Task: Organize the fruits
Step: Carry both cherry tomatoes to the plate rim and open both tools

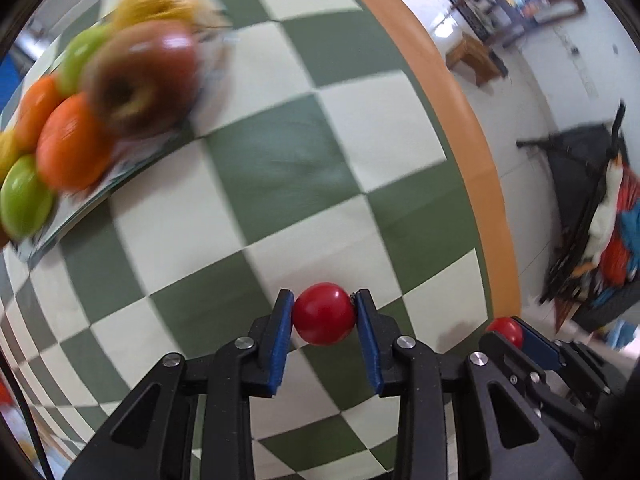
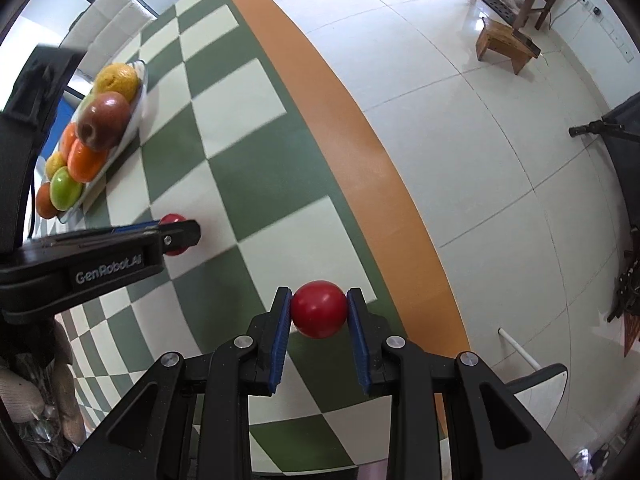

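Observation:
My left gripper (image 1: 324,314) is shut on a small round red fruit (image 1: 324,314) above the green and cream checked tablecloth (image 1: 280,168). In the right wrist view that same left gripper (image 2: 176,236) shows from the side with its red fruit (image 2: 173,219) partly hidden. My right gripper (image 2: 319,309) is shut on a second small red fruit (image 2: 319,309) near the table's orange border (image 2: 360,152). In the left wrist view the right gripper (image 1: 510,332) and its red fruit (image 1: 506,330) peek in at the lower right. A glass tray (image 2: 138,112) holds apples and oranges.
The tray's pile has a dark red apple (image 2: 104,120), oranges (image 2: 86,160), green apples (image 2: 64,188) and a yellow fruit (image 2: 116,78). Beyond the orange edge is tiled floor (image 2: 460,120) with a wooden stool (image 2: 506,44). A white chair (image 2: 108,20) stands at the far end.

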Motion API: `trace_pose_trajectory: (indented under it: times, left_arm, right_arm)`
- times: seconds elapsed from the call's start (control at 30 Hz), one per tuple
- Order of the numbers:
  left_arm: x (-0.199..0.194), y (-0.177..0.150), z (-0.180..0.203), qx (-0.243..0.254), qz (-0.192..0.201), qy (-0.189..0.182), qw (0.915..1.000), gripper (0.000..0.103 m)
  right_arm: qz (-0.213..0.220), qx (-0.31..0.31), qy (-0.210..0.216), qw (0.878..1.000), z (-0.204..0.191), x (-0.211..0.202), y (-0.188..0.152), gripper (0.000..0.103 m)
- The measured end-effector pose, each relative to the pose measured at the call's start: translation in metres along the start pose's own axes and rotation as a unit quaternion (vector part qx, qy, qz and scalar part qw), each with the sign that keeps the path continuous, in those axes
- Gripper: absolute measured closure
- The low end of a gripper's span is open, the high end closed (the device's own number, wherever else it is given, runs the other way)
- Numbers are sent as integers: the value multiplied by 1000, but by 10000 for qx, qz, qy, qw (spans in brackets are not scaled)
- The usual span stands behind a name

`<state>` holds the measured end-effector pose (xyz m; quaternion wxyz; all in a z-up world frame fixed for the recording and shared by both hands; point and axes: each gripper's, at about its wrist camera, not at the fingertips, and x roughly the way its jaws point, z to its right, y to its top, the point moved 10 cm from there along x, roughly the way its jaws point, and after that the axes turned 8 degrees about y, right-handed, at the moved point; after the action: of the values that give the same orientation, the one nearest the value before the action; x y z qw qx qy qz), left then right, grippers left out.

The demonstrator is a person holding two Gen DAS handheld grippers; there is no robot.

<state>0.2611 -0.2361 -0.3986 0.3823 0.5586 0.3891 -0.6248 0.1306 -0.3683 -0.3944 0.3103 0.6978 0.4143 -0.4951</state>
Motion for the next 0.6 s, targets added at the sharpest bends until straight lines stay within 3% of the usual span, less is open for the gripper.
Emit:
trace_pose_trajectory:
  times: [0.17, 0.27, 0.33, 0.43, 0.6]
  left_arm:
    - [-30, -5, -58, -965, 161, -496, 9940, 74]
    - [-47, -9, -106, -1700, 264, -798, 9819, 74]
    - [-56, -12, -136, -2185, 348, -987, 9702, 74]
    - [-60, -16, -178, -2913, 402, -1341, 9463, 74]
    - [-47, -15, -226, -3930, 341, -1963, 8977, 74]
  right_arm:
    - [112, -96, 309, 9994, -25, -9, 16, 73]
    - [152, -229, 618, 9977, -53, -11, 28, 73]
    - [148, -321, 846, 9958, -76, -8, 34, 73]
    - [79, -391, 1254, 9913, -112, 1, 43, 73]
    - [-90, -415, 2006, 9788, -180, 25, 56, 73]
